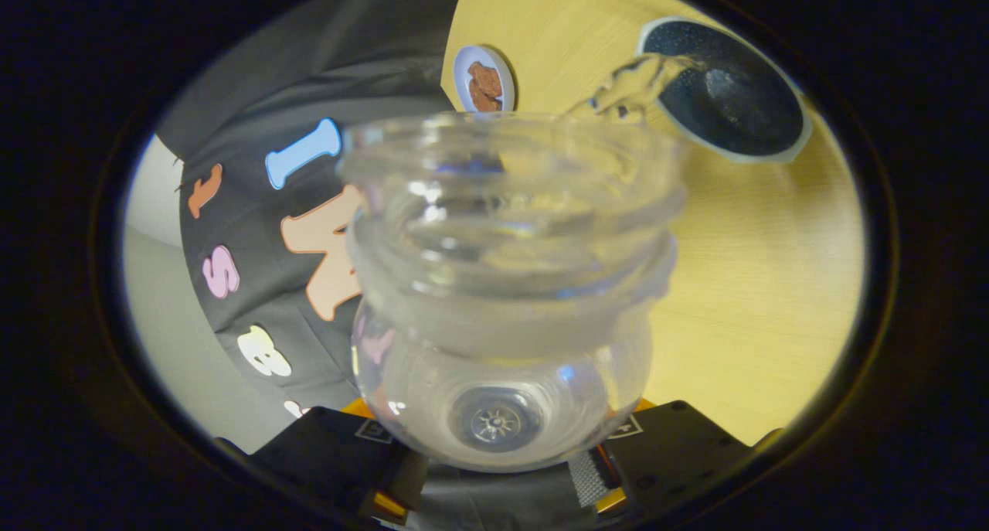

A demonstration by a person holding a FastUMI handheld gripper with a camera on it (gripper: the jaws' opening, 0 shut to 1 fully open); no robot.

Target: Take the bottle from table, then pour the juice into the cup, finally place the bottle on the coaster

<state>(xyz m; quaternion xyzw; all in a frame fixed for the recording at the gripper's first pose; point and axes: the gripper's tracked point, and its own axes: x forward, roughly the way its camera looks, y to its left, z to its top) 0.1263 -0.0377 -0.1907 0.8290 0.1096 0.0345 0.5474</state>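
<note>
A clear plastic bottle sits between my fingers, and my gripper is shut on its lower body. The bottle is tipped over, with its open threaded mouth pointing away from me. A stream of clear liquid runs from the mouth's rim into a dark cup with a pale rim, which stands on the table beyond the bottle. A small round white coaster with a brown pattern lies on the table to the left of the cup.
The yellow wooden table spreads under and to the right of the bottle. The booth's black cloth wall hangs to the left, with a grey floor below it.
</note>
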